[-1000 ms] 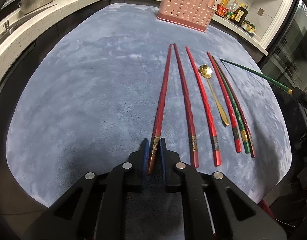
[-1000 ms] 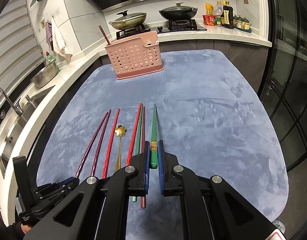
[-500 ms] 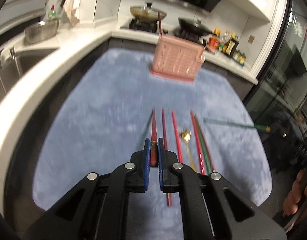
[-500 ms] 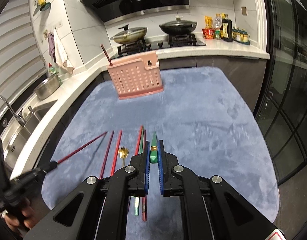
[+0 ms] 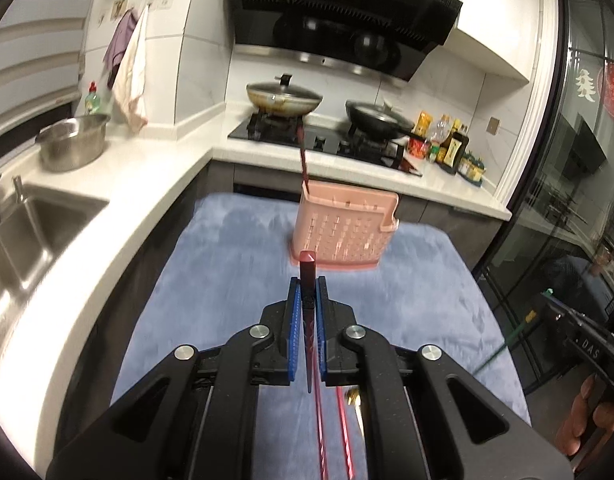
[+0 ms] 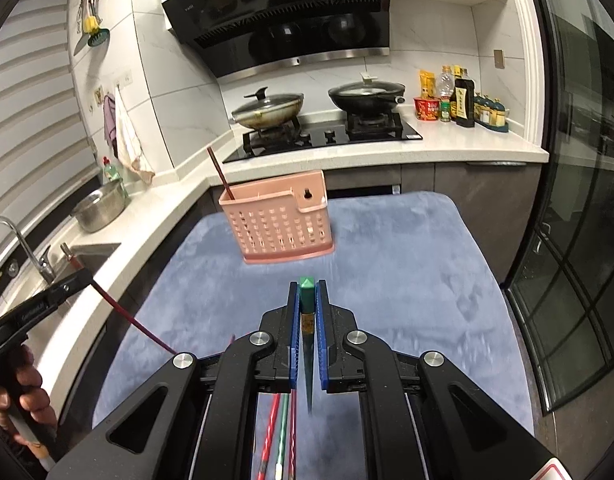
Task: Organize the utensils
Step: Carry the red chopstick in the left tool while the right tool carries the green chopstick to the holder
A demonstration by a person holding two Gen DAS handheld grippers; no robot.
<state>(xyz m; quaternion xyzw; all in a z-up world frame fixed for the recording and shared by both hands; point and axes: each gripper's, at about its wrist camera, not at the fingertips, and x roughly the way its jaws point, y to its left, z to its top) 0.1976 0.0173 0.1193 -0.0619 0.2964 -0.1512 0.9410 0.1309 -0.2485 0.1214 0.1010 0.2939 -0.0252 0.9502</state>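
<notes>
- Left gripper clenched on red chopstick, lifted above blue mat.
- Right gripper clenched on green chopstick.
- Pink basket stands ahead on mat, one chopstick inside.
- Other chopsticks lie on mat below.

Home kitchen, stove, sink, range hood

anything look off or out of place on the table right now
Nothing spilled or damaged. The one chopstick already in the pink basket leans sharply against its left corner rather than standing upright. The basket itself stands upright on the blue mat.
</notes>
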